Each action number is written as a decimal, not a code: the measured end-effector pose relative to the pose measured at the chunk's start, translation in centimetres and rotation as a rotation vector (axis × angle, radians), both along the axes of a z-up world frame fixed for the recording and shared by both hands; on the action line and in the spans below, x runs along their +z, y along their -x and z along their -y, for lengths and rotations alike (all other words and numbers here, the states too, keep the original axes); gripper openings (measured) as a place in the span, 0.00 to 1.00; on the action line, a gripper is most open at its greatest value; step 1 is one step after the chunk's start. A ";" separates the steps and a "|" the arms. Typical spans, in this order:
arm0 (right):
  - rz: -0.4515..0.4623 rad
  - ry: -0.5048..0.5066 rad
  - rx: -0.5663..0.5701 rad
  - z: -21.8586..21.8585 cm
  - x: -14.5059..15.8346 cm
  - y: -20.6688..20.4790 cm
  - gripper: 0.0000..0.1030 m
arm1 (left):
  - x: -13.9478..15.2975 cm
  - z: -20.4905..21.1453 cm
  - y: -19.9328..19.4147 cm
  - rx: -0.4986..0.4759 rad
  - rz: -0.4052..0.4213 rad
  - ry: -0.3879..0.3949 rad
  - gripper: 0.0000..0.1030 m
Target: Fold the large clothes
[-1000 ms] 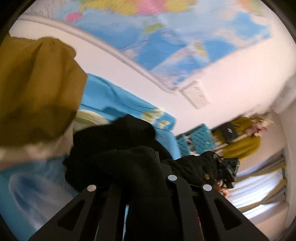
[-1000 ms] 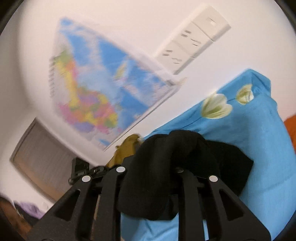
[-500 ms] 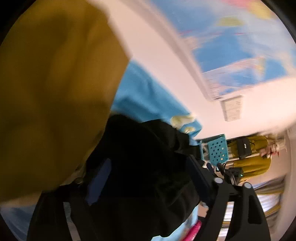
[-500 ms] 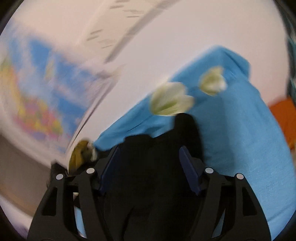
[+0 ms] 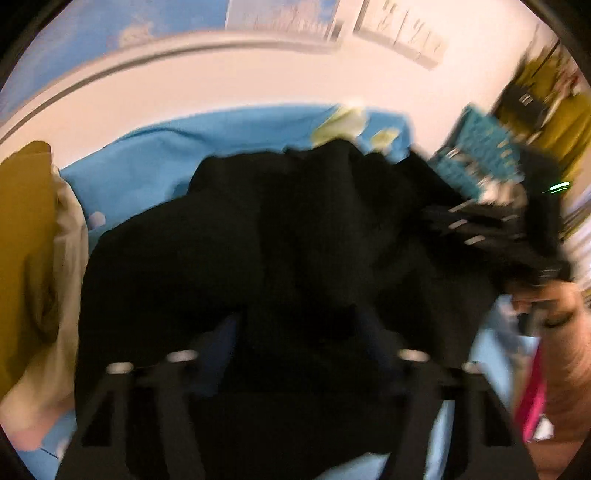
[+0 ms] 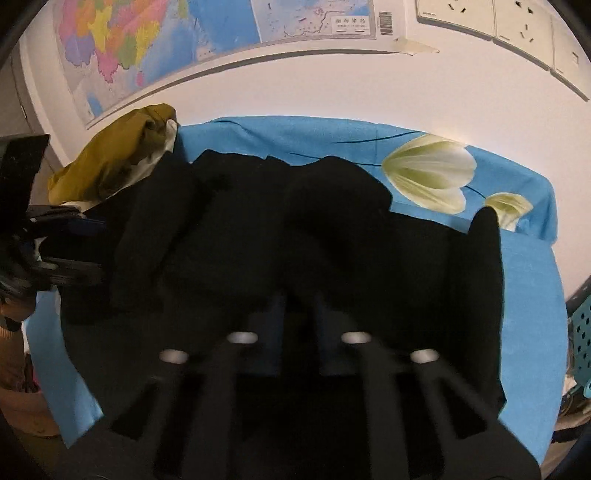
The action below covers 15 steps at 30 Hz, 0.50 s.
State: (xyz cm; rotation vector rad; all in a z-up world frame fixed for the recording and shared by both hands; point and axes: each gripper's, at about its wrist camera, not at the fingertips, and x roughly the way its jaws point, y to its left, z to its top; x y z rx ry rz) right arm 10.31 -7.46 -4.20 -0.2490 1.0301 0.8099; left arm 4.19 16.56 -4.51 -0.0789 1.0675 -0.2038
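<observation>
A large black garment (image 6: 280, 236) lies bunched on a blue flowered sheet (image 6: 524, 280); it also fills the left wrist view (image 5: 288, 243). My right gripper (image 6: 299, 306) has its fingers close together with black cloth between them. My left gripper (image 5: 299, 325) has its fingers wider apart, with black cloth draped between and over them. The fingertips of both are hidden by the cloth. The left gripper shows at the left edge of the right wrist view (image 6: 55, 240), and the right gripper at the right of the left wrist view (image 5: 491, 236).
A mustard and cream garment (image 6: 114, 162) lies at the sheet's far left corner, also seen in the left wrist view (image 5: 26, 236). A wall map (image 6: 166, 40) and wall sockets (image 6: 480, 14) are behind. A teal perforated basket (image 5: 476, 155) stands to the right.
Both grippers have swung down from pointing at the wall to pointing over the sheet. The black garment has come down with them and now lies spread on the sheet.
</observation>
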 end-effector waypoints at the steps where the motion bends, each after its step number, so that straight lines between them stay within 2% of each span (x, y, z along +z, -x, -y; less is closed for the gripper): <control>1: 0.035 -0.037 -0.025 0.4 1.3 -0.2 0.02 | -0.4 -0.2 -0.8 0.013 -0.013 0.002 0.24; 3: 0.088 -0.102 -0.068 1.2 3.7 -0.7 0.02 | -0.3 -1.4 -2.0 0.050 -0.009 0.059 0.07; 4: 0.140 -0.145 -0.109 1.8 5.4 -1.0 0.02 | 0.4 -2.3 -2.4 0.086 0.020 0.073 0.01; 5: 0.178 -0.156 -0.129 2.2 6.1 -1.2 0.02 | 1.4 -3.1 -2.5 0.141 0.073 0.024 0.01; 6: 0.193 -0.159 -0.137 2.2 6.4 -1.6 0.02 | 1.8 -3.8 -2.7 0.177 0.100 0.014 0.01; 7: 0.160 -0.165 -0.138 2.2 6.0 -2.2 0.02 | 2.0 -4.7 -2.9 0.203 0.106 0.048 0.01; 8: 0.089 -0.157 -0.140 1.9 4.6 -3.1 0.02 | 1.8 -5.5 -3.1 0.207 0.092 0.093 0.01; 9: 0.052 -0.116 -0.139 1.4 3.1 -3.6 0.02 | 1.1 -5.9 -3.3 0.201 0.065 0.098 0.02; 11: 0.015 -0.008 -0.122 0.0 -0.1 -3.9 0.03 | -0.1 -6.3 -3.2 0.224 0.056 0.042 0.05; 12: 0.010 0.012 -0.120 -0.2 -1.0 -3.9 0.04 | -0.9 -6.4 -3.2 0.229 0.050 0.013 0.11; 13: 0.003 0.019 -0.111 -0.3 -1.6 -3.7 0.09 | -1.6 -6.7 -3.1 0.232 0.035 0.002 0.22; 14: -0.004 0.023 -0.111 -0.1 -1.8 -3.5 0.11 | -2.0 -7.1 -3.0 0.239 0.018 0.018 0.22; 15: -0.003 0.023 -0.120 0.1 -1.7 -3.5 0.22 | -2.2 -7.2 -2.7 0.243 0.012 0.057 0.23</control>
